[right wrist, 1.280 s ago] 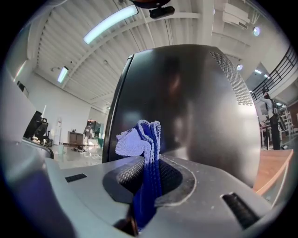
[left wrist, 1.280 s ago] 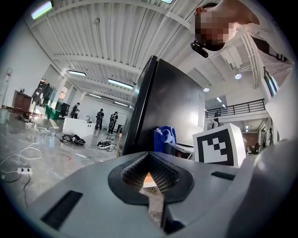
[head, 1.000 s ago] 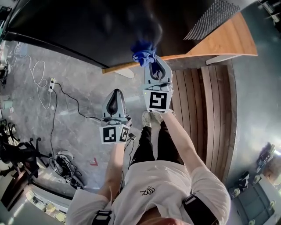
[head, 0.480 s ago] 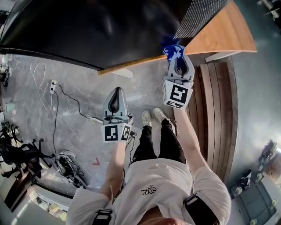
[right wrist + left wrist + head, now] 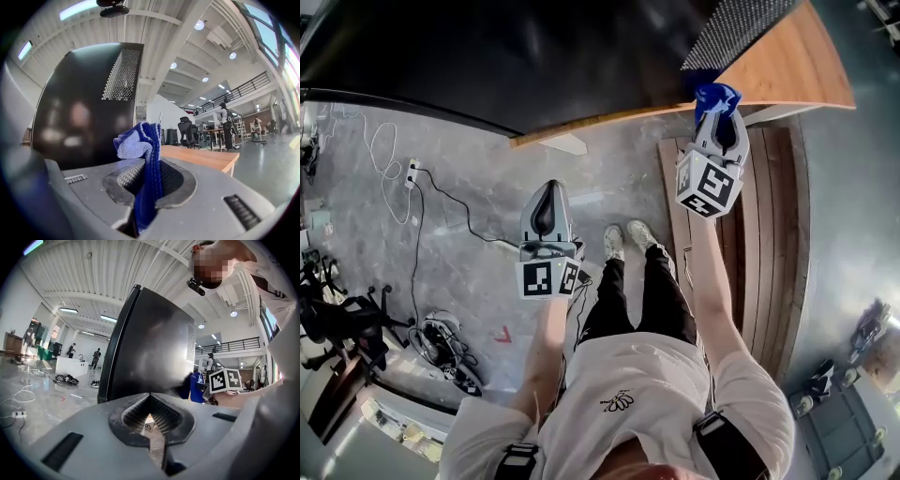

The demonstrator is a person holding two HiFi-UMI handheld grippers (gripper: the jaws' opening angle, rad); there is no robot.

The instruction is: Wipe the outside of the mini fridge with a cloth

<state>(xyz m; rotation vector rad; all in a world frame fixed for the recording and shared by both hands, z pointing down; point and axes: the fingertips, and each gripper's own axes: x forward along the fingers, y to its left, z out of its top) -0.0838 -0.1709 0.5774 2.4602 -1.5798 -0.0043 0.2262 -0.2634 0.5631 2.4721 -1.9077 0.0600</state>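
1. Two hand-held grippers are in view, one in each of the person's hands, both pointing toward the black mini fridge [image 5: 487,56].
2. The right hand-held gripper [image 5: 719,114] has its jaws closed on a blue cloth [image 5: 715,97]. In the right gripper view the cloth [image 5: 140,140] runs down between the jaws and bunches up above their tips.
3. The cloth is held up at the fridge's far corner, just beside the dark side wall and below the perforated vent panel [image 5: 121,75]. I cannot tell whether it touches the wall.
4. The left hand-held gripper [image 5: 547,190] is lower and well apart from the fridge, over the grey floor [image 5: 469,169]. In the left gripper view its jaws meet at the tips with nothing between them.
5. The fridge stands on a wooden counter [image 5: 787,75], whose bare end reaches past the cloth.
6. Wooden slats [image 5: 759,234] lie under the right arm, and a cable [image 5: 441,202] trails across the floor at left.
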